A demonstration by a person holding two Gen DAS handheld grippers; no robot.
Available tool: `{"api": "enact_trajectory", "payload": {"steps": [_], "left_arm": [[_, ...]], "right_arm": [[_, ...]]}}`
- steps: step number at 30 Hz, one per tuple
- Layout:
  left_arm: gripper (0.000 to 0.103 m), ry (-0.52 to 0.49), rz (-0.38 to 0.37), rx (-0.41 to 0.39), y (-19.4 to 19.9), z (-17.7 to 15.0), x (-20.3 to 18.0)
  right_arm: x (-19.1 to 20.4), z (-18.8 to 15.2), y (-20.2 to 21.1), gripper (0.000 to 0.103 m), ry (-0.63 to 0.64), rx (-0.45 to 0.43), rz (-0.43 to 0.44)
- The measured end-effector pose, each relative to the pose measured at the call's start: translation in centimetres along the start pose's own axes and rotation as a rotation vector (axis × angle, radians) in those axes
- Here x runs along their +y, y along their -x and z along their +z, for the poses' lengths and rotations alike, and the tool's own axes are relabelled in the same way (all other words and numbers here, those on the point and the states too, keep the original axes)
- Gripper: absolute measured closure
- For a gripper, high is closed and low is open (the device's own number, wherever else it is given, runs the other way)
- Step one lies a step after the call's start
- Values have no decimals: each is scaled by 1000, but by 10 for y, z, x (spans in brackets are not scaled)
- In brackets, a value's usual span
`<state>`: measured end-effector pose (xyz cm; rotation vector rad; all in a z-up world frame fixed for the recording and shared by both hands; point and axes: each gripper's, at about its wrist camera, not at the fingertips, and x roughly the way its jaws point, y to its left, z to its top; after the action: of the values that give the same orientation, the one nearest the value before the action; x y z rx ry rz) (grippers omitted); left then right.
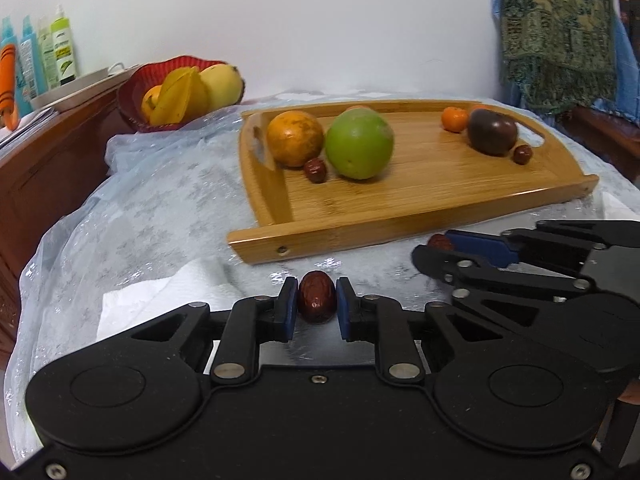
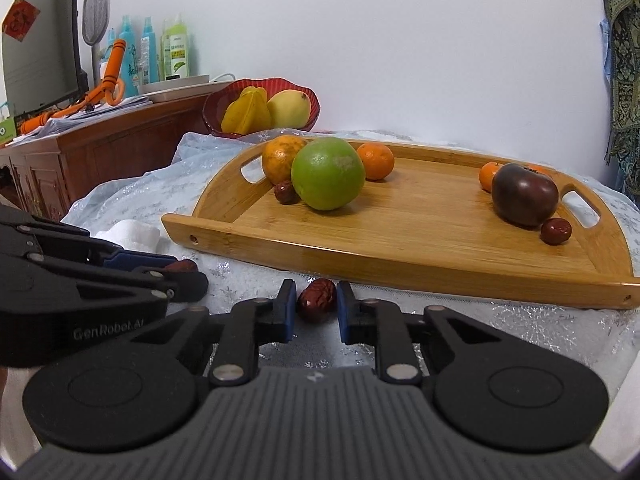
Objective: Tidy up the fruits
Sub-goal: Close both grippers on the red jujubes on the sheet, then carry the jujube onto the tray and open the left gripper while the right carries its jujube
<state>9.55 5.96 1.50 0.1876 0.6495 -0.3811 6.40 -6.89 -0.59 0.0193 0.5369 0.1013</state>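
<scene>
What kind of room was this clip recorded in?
Probably a lived-in room at home, not a lab. A carved wooden sideboard holds spray bottles and papers, patterned cloth hangs at the right, and the bamboo tray of fruit sits on a table covered in plastic sheeting.

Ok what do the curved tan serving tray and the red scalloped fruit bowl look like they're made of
The curved tan serving tray looks like bamboo or light wood with a smooth satin finish: fine straight grain and joined strips show. The red scalloped fruit bowl seems to be ribbed translucent plastic or glass; which one is hard to tell.
</scene>
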Motion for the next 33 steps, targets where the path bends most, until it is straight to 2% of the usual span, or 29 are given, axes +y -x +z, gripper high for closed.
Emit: {"api": "enact_trajectory", "payload": {"steps": [5,17,28,33], "left_arm": [[84,-31,-5,-39,6,7,-14],[84,-5,-50,-121,14,49,-32],[84,17,-65,-157,-4,94,-46],[84,42,-123,-139,-22,107,-49]], "right_arm": [[-4,2,10,78,-16,-20,-21],[-36,25,37,78,-44,-120,-98],[-70,52,42,78,-41,-213,-181],[-87,57,34,78,-77,-213,-203]]}}
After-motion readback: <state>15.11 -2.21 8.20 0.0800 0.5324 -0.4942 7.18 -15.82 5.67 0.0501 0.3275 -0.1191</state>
